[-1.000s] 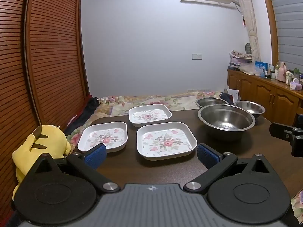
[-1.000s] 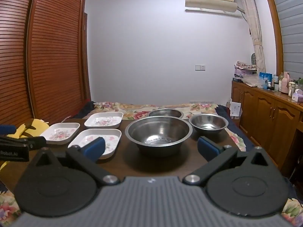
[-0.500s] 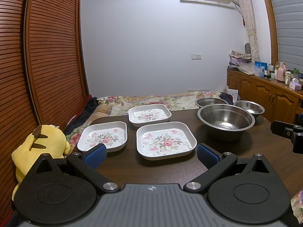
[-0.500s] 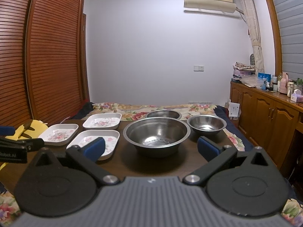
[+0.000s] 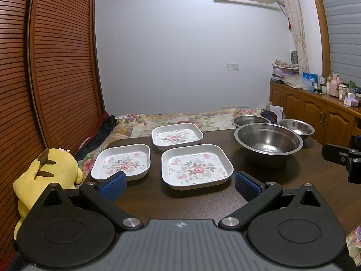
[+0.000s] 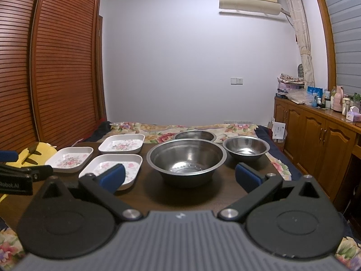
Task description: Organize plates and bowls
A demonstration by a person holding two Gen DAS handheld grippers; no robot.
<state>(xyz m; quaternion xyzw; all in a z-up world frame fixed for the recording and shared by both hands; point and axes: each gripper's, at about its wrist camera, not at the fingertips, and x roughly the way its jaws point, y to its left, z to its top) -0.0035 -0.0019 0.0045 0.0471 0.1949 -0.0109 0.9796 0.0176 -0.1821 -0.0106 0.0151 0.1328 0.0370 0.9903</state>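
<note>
Left wrist view: three white square floral plates are seen ahead of the left gripper, held level, jaws wide apart and empty. Three steel bowls lie ahead of the right gripper, likewise spread, empty.

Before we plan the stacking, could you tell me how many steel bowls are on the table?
3: the large bowl nearest the grippers, the small bowl to its right, and the far bowl partly hidden behind the large one.
</note>
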